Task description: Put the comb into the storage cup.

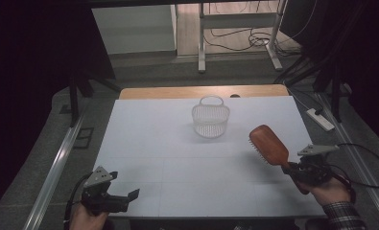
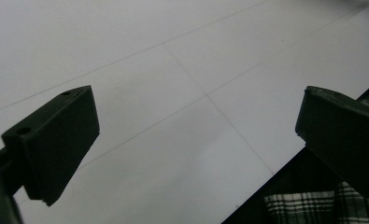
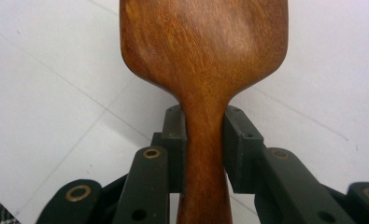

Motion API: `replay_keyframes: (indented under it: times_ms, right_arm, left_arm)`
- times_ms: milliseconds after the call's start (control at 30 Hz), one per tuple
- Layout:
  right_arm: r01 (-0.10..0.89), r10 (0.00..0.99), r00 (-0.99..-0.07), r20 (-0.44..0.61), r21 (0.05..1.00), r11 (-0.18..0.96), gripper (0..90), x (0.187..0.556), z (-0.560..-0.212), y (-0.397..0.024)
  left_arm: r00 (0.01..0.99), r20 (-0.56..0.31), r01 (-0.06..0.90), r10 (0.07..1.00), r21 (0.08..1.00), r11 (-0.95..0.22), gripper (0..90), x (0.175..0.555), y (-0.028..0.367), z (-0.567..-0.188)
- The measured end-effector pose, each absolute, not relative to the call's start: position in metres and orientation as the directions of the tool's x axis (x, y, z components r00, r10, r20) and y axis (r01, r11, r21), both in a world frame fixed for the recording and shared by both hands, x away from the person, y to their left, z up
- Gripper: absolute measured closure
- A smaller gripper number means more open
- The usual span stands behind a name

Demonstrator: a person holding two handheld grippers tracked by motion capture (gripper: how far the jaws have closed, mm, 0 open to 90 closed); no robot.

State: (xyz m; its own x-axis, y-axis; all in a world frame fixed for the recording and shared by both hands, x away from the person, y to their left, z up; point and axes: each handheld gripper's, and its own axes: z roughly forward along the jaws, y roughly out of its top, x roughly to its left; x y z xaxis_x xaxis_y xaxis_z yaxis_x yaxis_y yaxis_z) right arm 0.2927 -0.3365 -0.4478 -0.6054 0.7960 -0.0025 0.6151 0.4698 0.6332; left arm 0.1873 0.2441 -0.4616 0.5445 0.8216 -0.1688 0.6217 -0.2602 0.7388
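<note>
High view pictures are started at the near edge of the white table (image 1: 177, 182), where two grippers are held by a person's hands. At the near left corner the left gripper (image 1: 129, 196) is held low over the table. Its jaws are spread wide, and nothing is seen between them. In the left gripper view, only flat white table with thin lines is seen between the two black fingers (image 2: 56, 140).

At the near right the right gripper (image 1: 292, 170) is held by a hand in a checked sleeve (image 1: 343, 215). A wooden hairbrush (image 1: 269, 145) is pinched by its thin handle. The brush is held up off the table, with its wide head pointing away and to the left. Little bristles are seen on its underside. In the right gripper view, the brown handle is squeezed between the two black fingers (image 3: 175, 140), one on each side. The wood is smooth and shiny, with fine grain lines, and the head is rounded and wide.

Farther back, near the middle of the table, a small white basket (image 1: 210, 117) is stood upright. It is made of thin wire or mesh, with a looped handle on top. Nothing can be seen inside it. The brush is well apart from the basket.
</note>
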Motion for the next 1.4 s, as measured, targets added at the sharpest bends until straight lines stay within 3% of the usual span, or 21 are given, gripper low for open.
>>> replay_keyframes:
  times_ms: [600,1400]
  right_arm:
    - [0.571,0.782,-0.623,0.034,0.703,0.424,72.2,0.290,-0.431,-0.323]
    - [0.500,0.723,-0.691,0.008,0.728,0.470,72.2,0.293,-0.425,-0.280]
  left_arm:
    - [0.562,-0.221,0.632,0.797,0.737,-0.241,0.0,0.215,0.231,-0.454]
    - [0.640,-0.240,0.599,0.730,0.751,-0.278,0.0,0.248,0.193,-0.441]
